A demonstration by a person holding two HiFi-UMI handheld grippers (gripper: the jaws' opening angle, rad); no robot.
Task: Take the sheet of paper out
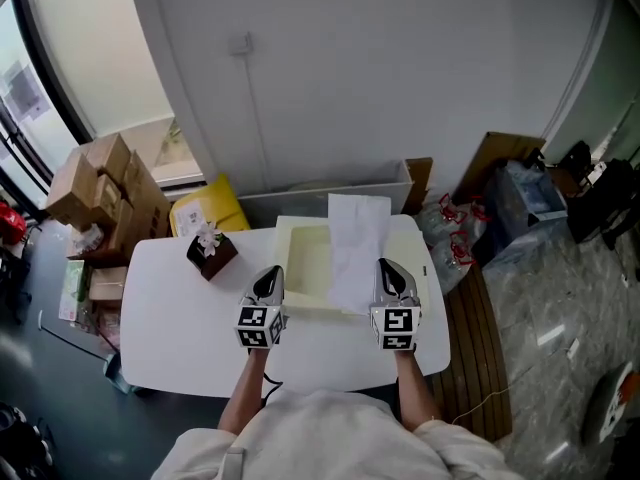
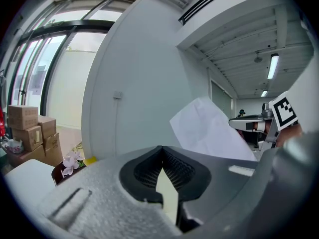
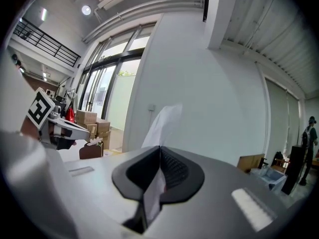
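A white sheet of paper [image 1: 358, 240] stands up out of an open cream box [image 1: 305, 260] on the white table [image 1: 170, 318]. My right gripper [image 1: 390, 276] is shut on the sheet's near edge; in the right gripper view the paper [image 3: 162, 126] runs from between the jaws [image 3: 158, 176] upward. At the box's near left corner my left gripper [image 1: 268, 286] is shut on the box. A thin cream wall [image 2: 168, 195] is pinched between its jaws [image 2: 162, 171]. The left gripper view also holds the raised sheet [image 2: 209, 133] and the right gripper [image 2: 259, 126].
A small brown box with a white flower [image 1: 211, 251] sits at the table's far left. Beyond the table are stacked cardboard boxes [image 1: 105, 193], a yellow bag [image 1: 205, 208] and a white wall. Bags and clutter [image 1: 520, 203] lie to the right, above a wooden slat strip [image 1: 480, 348].
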